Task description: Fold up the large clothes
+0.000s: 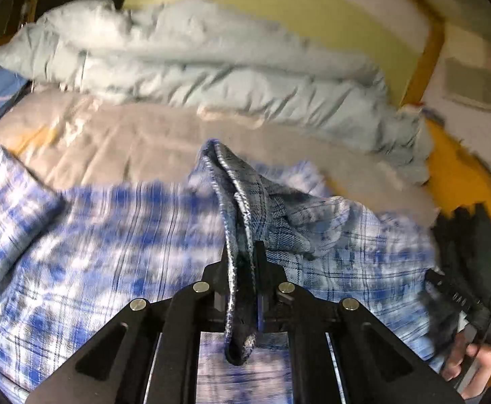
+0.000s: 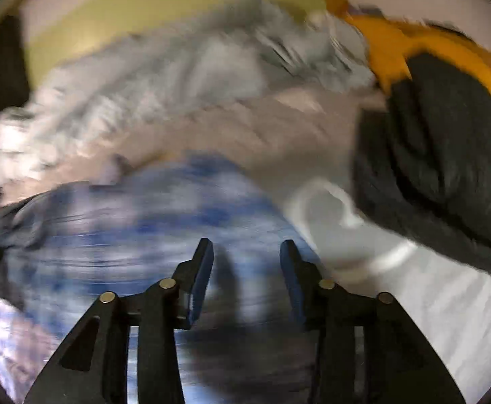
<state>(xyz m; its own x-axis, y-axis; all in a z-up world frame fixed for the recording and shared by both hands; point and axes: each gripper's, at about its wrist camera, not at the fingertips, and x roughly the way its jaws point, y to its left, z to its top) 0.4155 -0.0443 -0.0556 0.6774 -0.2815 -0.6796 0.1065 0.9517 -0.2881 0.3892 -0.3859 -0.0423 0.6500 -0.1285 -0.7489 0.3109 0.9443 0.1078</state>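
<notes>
A blue and white plaid shirt (image 1: pixel 93 235) lies spread on the bed. My left gripper (image 1: pixel 243 249) is shut on a folded edge of the plaid shirt, which stands up between the fingers and hangs down behind them. In the right wrist view the shirt (image 2: pixel 144 222) is blurred. My right gripper (image 2: pixel 247 247) is open and empty, held over the shirt. The right gripper and the hand holding it also show at the right edge of the left wrist view (image 1: pixel 474 303).
A crumpled light blue duvet (image 1: pixel 194 64) lies along the far side of the bed over a beige sheet (image 1: pixel 137 138). A dark garment (image 2: pixel 440 155) and a white cloth (image 2: pixel 397 296) lie to the right. A yellow wall and an orange bed frame (image 2: pixel 390 50) stand behind.
</notes>
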